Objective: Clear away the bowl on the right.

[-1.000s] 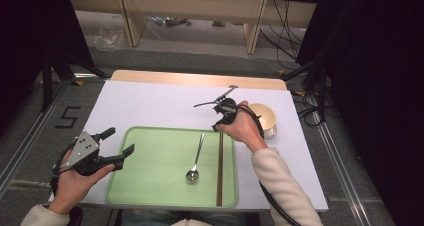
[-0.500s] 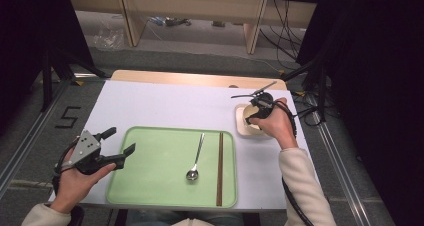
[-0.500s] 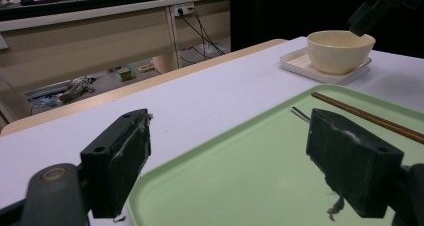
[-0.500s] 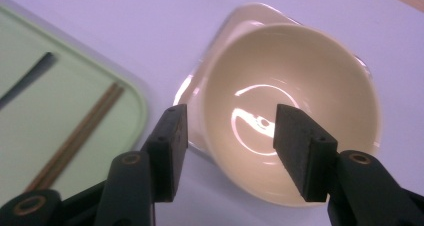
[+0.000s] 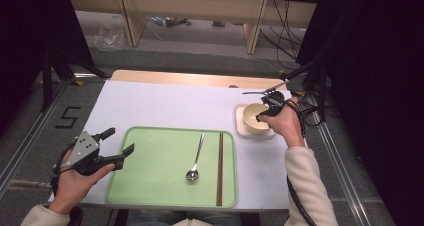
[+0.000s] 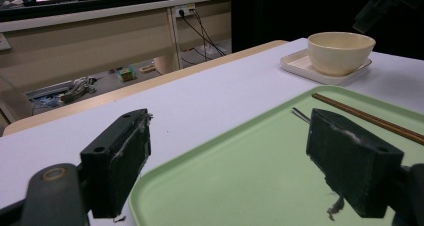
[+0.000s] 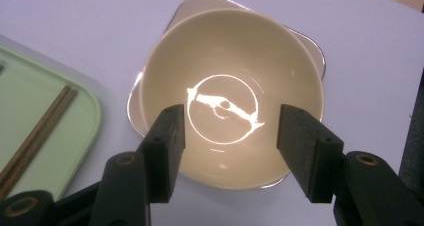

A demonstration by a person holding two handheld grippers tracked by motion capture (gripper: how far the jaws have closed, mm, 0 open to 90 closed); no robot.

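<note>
Cream bowl now beneath right gripper

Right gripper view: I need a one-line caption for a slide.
Open right gripper poised above an empty cream bowl on a small plate, beside a green tray.

The left gripper is black with a pistol-like body, topped by a grey three-cornered plate dotted with small dark screw holes, and its fingers are blocky black slabs with scuffed, whitish-frayed pads and a round brass-coloured rivet at the joint below. The right gripper is black too, its fingers thick rectangular blocks each with a small hole near the base and brass-ringed pivots on the arms below them, and a thick black cable trails from it alongside the sleeve. Both forearms wear pale cream sleeves, and a dark band sits at the wrist just behind the right gripper.
</note>
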